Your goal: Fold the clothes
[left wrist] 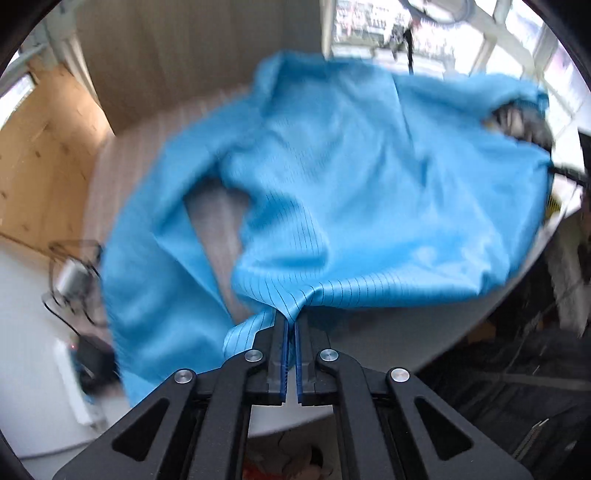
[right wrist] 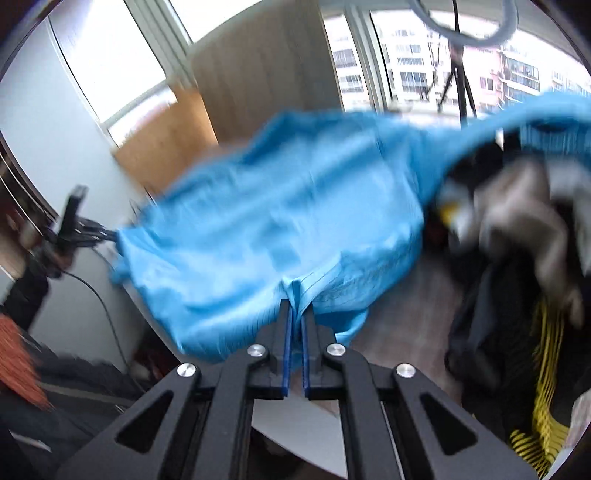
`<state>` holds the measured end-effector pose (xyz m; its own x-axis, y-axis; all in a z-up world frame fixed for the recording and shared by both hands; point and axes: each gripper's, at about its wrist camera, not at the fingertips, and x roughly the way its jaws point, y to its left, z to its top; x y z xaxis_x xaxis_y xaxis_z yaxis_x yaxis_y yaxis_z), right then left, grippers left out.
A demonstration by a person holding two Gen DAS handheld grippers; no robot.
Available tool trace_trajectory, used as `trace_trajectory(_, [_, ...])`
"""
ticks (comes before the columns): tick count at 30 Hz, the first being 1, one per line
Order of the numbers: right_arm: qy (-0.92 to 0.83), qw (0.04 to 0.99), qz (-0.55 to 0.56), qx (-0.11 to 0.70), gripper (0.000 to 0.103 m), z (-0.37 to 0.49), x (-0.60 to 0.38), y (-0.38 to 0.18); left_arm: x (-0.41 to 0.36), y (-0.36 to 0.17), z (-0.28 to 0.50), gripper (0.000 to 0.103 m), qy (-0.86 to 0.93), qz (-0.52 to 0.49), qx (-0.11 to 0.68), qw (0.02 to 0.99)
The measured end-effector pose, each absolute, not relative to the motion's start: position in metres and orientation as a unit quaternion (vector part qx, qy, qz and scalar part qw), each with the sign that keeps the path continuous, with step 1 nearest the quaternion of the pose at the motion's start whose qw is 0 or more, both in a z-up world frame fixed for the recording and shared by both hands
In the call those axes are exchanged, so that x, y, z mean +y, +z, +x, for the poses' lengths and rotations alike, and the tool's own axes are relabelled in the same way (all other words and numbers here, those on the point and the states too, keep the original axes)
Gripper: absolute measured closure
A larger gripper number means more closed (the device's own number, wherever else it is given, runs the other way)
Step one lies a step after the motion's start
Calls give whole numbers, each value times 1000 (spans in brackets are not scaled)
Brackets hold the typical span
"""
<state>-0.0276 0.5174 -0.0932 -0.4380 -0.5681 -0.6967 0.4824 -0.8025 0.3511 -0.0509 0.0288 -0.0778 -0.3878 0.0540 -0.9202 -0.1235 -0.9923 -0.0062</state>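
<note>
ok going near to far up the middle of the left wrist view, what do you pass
left gripper, shut on a bunched edge → blue garment spreading away over the table → beige curtain and bright windows at the back

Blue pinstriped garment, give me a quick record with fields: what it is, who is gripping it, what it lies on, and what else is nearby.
garment: blue pinstriped fabric top, partly lifted, blurred
left gripper: shut on the garment's edge
right gripper: shut on the garment's edge
surface: round white table, a striped grey cloth under the garment
nearby: heap of dark and yellow-striped clothes at right
</note>
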Motion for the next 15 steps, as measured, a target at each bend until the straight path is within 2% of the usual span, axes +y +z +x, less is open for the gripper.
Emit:
trace_trajectory(2, [-860,295,415,-43,99,-48,512,-81,18,-66,-83,100,839,-541,51,29])
trace_trajectory(4, [-878,228,422,-10,99,-75,501,-84,7,-74,-121,94,832,-551,69,1])
trace_trajectory(7, [-857,117,501,40,96,-131,493,-128,-6,-104,-168,92,813,-576,79,-47])
trace_trajectory(9, [-832,99,544,29,94,-152,493,-156,-12,-119,-179,93,798,-595,71,-65])
trace_trajectory(11, [-819,99,565,13,86,-148,503,-169,-12,-122,-165,88,797,-599,59,-48])
trace_trajectory(12, [-817,102,567,10,83,-139,510,-172,-9,-123,-156,81,797,-600,59,-39])
trace_trajectory(13, [-816,105,569,7,73,-130,517,-174,-7,-125,-147,73,796,-601,59,-31])
trace_trajectory(14, [-815,108,570,2,59,-122,523,-176,-5,-128,-137,70,794,-604,60,-22])
trace_trajectory(15, [-814,110,570,-5,56,-115,527,-176,-4,-132,-127,66,792,-608,56,-15])
